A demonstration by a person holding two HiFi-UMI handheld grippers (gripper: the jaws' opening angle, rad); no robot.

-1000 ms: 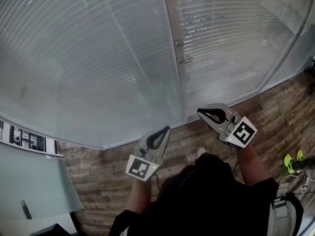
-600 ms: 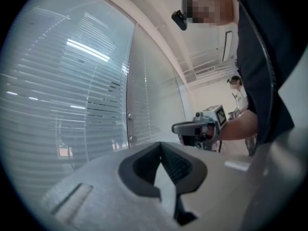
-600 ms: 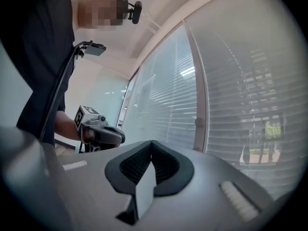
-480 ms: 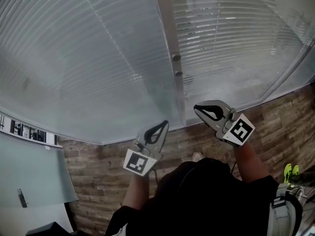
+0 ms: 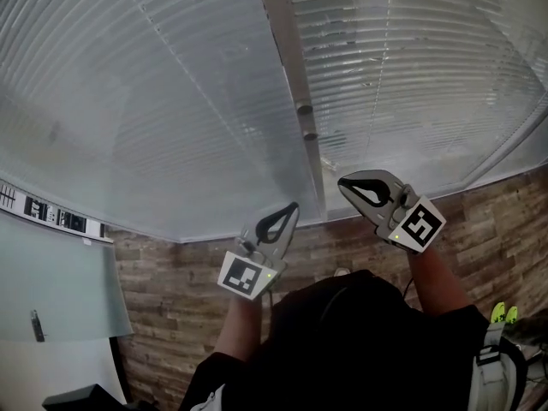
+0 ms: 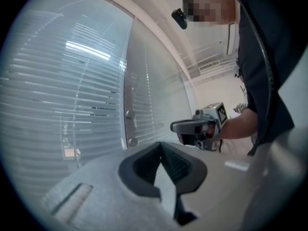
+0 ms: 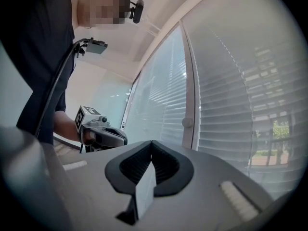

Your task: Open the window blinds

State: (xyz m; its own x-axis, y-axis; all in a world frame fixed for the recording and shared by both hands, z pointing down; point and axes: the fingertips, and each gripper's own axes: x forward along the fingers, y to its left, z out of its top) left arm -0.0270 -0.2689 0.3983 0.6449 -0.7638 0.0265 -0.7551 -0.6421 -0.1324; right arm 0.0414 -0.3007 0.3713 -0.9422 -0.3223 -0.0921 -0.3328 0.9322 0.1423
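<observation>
**Both pairs of jaws shut and empty, blinds just ahead**

Here's the left gripper [image 5: 291, 207], and its own view settles it: the jaws are pressed together tip to tip, with nothing pinched between them. The right gripper [image 5: 344, 184] is the same. Its dark pads meet at the point and hold nothing. Both point level at the window, and neither touches anything.

The blinds [image 5: 171, 101] hang straight ahead of both pairs of jaws, slats down across the panes on either side, near the tips but clear of them. A pale frame post [image 5: 287, 58] runs up ahead of the gap between the two pairs of jaws. Its two round knobs [image 5: 305, 109] sit ahead of the tips, closer to the right jaws than the left. Below the jaws runs the wood-plank floor [image 5: 171, 272].

Compared with a second ago, both pairs of jaws stay just as tightly closed. What has changed is the window. In the head view the post has slid to the left, and the knobs now sit lower, closer to the jaw tips. The blinds now fill more of the frame, and the slats look just as they did.
</observation>
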